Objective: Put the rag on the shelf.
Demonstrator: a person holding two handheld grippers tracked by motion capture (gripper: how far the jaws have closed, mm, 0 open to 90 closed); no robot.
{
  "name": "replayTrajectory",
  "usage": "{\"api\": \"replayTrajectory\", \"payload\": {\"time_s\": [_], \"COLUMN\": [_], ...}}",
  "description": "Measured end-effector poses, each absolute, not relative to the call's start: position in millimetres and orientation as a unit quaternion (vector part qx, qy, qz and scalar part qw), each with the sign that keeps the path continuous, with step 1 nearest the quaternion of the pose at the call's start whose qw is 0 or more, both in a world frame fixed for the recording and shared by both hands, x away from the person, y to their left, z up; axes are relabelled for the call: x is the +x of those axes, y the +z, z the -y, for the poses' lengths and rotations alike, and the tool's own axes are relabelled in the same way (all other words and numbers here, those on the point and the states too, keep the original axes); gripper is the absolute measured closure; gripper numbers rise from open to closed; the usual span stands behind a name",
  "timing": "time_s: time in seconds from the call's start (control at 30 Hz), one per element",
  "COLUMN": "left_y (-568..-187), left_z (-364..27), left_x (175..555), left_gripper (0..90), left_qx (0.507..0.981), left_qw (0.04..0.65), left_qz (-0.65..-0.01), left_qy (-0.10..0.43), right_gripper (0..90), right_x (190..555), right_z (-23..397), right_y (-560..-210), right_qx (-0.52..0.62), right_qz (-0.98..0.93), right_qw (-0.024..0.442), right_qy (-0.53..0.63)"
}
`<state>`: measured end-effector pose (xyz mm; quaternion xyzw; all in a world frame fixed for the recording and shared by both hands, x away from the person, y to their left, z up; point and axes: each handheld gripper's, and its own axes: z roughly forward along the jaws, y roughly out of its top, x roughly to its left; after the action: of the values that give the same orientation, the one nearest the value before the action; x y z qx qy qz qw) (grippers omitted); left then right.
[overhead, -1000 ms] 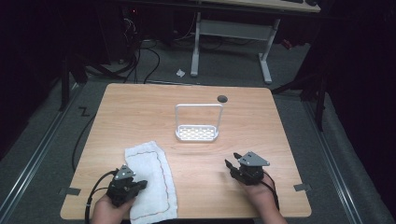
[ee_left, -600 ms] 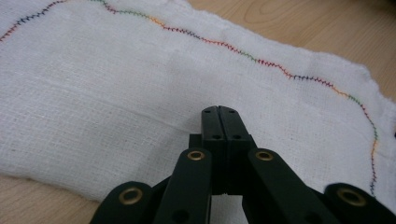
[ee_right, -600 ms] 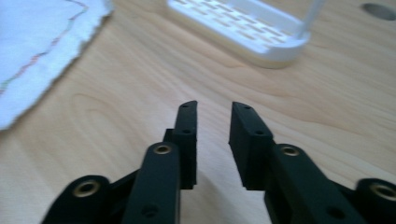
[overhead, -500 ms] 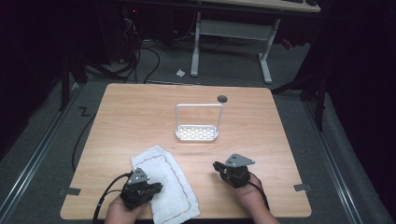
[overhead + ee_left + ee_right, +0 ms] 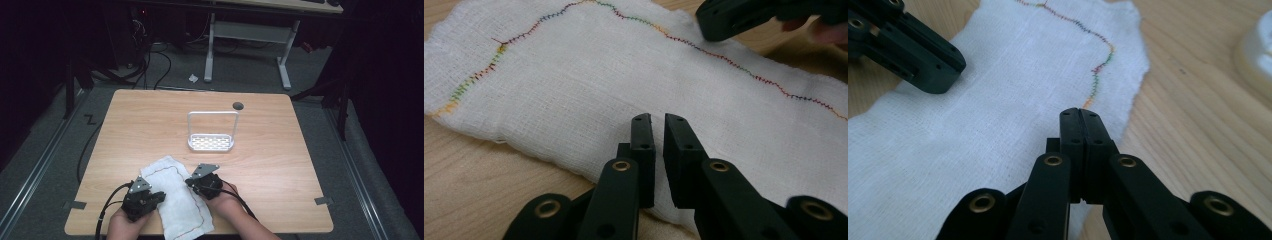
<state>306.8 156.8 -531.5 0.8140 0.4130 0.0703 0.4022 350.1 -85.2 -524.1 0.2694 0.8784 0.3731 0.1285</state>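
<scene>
Two hand-held grippers flank a white cloth (image 5: pixel 175 200) on a wooden table (image 5: pixel 280 165), near its front edge. The cloth's long axis runs away from the person, leaning slightly left, so each gripper faces one long side. Behind it, well apart, stands a white rack (image 5: pixel 211 132). The left gripper (image 5: pixel 658 131) lies low over the cloth's left edge, pointing inward, its jaws a narrow slit apart with nothing between them. The right gripper (image 5: pixel 1081 116) reaches over the opposite edge, jaws pressed together; whether they pinch cloth I cannot tell. Both seem equally near.
</scene>
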Motion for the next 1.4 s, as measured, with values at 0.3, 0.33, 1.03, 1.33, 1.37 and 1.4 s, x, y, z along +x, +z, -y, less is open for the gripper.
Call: {"api": "replayTrajectory", "payload": {"time_s": [0.3,0.33,1.03,1.33,1.37,1.4], "left_y": [-533.5,-533.2,-538.1,-540.0,-540.0,-540.3], "left_z": [-144.6,-139.7,-84.1,-90.2,-90.2,-90.3], "left_x": [309.8,310.4,311.1,312.5,312.5,312.2], "left_gripper": [82.9,82.9,79.8,83.7,83.7,83.7], "left_qx": [0.813,0.816,0.819,0.821,0.821,0.821], "left_qw": [0.415,0.414,0.452,0.446,0.446,0.447], "left_qz": [-0.405,-0.4,-0.352,-0.354,-0.354,-0.355], "left_qy": [0.052,0.052,0.036,0.038,0.038,0.038], "right_gripper": [90.0,90.0,80.1,74.2,74.2,78.3], "right_x": [333.1,329.2,327.4,374.9,374.9,376.7], "right_z": [101.7,106.2,192.6,180.4,180.4,179.9], "right_y": [-529.3,-529.0,-515.5,-530.7,-530.7,-532.1], "right_qx": [0.268,0.269,0.37,0.407,0.407,0.407], "right_qz": [-0.884,-0.884,-0.823,-0.816,-0.816,-0.815], "right_qw": [0.129,0.13,0.168,0.153,0.153,0.15], "right_qy": [0.362,0.36,0.398,0.382,0.382,0.383]}}
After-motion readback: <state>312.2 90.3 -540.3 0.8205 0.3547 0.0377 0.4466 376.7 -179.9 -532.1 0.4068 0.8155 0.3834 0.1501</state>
